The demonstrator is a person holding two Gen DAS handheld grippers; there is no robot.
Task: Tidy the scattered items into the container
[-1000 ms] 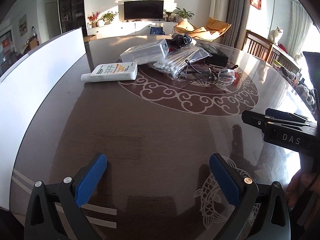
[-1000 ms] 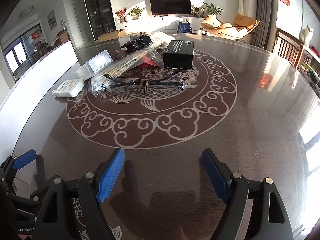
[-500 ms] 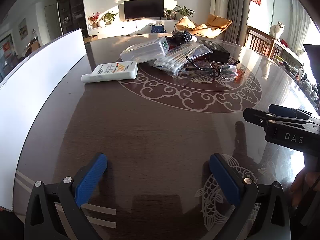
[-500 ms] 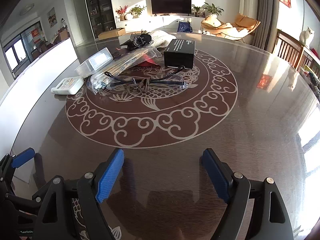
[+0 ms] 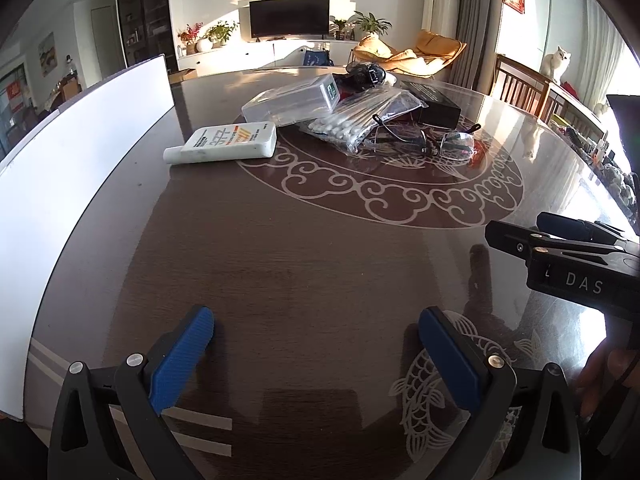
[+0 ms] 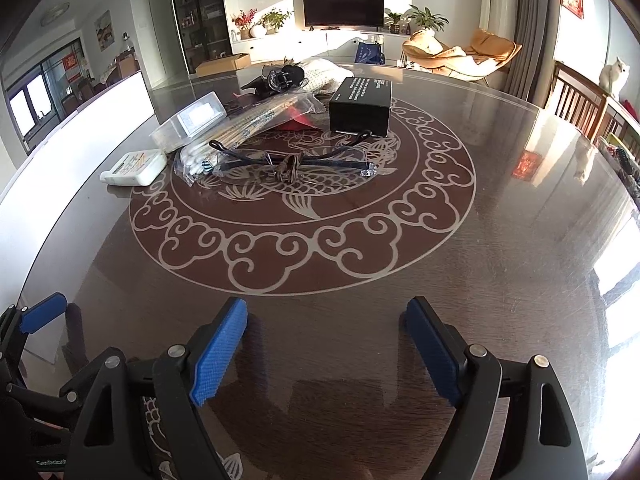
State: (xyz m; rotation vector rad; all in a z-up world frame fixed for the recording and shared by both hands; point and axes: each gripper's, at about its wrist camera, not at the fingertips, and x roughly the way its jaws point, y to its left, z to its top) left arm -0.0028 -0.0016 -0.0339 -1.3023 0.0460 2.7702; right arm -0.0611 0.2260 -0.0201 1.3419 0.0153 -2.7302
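Observation:
A pile of items lies at the far middle of the dark round table (image 5: 280, 260): a white flat bottle (image 5: 224, 143) (image 6: 134, 168), a clear plastic box (image 5: 294, 98) (image 6: 192, 120), a bag of cotton swabs (image 5: 360, 120) (image 6: 240, 128), glasses (image 5: 424, 140) (image 6: 292, 162), a black box (image 5: 434, 104) (image 6: 362, 100) and a black clip (image 6: 280, 76). My left gripper (image 5: 316, 344) is open and empty above the near table. My right gripper (image 6: 326, 332) is open and empty, also near; its body shows in the left wrist view (image 5: 568, 256). A white container wall (image 5: 68, 168) stands at the left.
Wooden chairs (image 5: 520, 84) stand past the table's right edge. A white cat (image 6: 614, 74) sits on furniture at the far right. A TV unit and lounge chair stand behind the table.
Both grippers have moved slightly forward toward the pile, so the items look a little larger. Both stay open and empty.

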